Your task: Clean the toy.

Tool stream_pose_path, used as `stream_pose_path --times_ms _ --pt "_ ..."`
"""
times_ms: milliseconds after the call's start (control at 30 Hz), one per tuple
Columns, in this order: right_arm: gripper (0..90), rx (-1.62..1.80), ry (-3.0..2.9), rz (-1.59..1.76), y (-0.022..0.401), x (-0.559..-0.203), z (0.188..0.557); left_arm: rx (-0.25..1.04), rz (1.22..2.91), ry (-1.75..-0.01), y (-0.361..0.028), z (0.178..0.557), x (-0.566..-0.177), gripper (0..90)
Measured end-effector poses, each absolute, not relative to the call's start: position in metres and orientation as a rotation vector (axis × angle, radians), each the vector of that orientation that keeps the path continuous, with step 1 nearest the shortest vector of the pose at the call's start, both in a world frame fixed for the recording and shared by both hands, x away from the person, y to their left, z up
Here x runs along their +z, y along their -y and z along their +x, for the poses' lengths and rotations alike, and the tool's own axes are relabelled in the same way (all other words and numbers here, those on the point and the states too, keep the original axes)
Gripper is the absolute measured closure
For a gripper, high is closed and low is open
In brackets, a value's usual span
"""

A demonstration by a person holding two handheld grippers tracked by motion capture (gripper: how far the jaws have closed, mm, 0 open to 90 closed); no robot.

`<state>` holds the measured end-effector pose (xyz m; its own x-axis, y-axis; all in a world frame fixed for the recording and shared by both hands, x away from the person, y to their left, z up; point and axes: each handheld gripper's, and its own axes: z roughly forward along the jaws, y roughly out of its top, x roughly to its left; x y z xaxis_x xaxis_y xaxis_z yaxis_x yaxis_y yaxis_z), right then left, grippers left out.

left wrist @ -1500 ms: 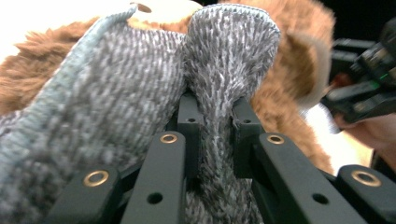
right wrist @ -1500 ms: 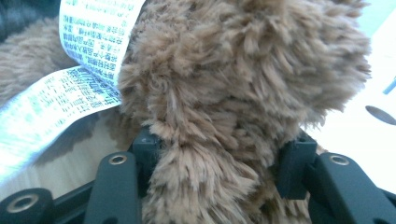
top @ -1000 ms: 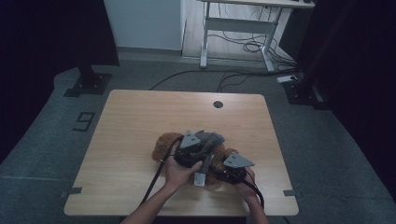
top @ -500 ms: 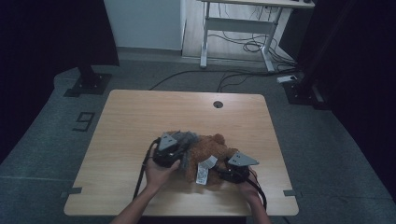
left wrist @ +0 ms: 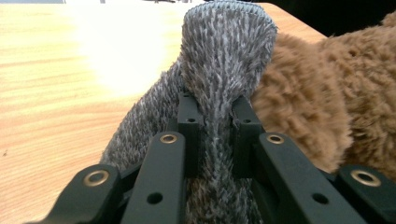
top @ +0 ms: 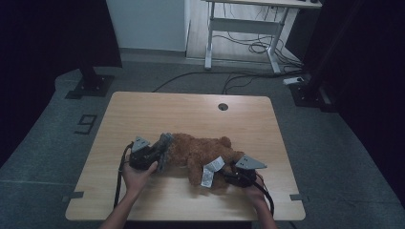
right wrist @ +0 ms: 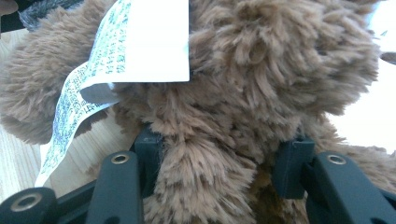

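Observation:
A brown plush bear (top: 198,150) lies on its side on the wooden table (top: 191,109), a white printed tag (top: 210,171) hanging off its near side. At its left end sits a piece of grey fuzzy fabric (top: 165,142). My left gripper (top: 160,151) is shut on that fabric; in the left gripper view the grey fabric (left wrist: 224,46) is pinched between the pads of my left gripper (left wrist: 215,112), with the bear (left wrist: 317,93) just right of it. My right gripper (top: 230,175) is shut on the bear's right end; its view has brown fur (right wrist: 261,60) bulging between the jaws of my right gripper (right wrist: 224,149) below the tag (right wrist: 140,42).
A round cable hole (top: 223,106) marks the table's far side. Bare wood stretches behind the bear and to its left. Beyond the table stand a white desk frame (top: 239,28) with cables and dark stands on the grey floor.
My left hand has moved left along the table with the grey fabric in its jaws, uncovering more of the bear's body. The right hand has stayed in place.

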<state>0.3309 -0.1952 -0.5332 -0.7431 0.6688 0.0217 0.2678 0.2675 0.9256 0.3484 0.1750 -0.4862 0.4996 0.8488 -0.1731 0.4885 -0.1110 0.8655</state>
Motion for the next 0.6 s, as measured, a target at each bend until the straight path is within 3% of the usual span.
stream_pose_path --times_ms 267,600 --pt "47.9 1.479 -2.167 0.845 0.196 -0.534 0.331 0.455 1.778 -0.991 -0.134 0.34 -0.455 78.1" --pt "47.9 1.494 -2.169 0.85 0.195 -0.534 0.337 0.385 1.895 -0.758 -0.013 0.339 -0.435 77.7"
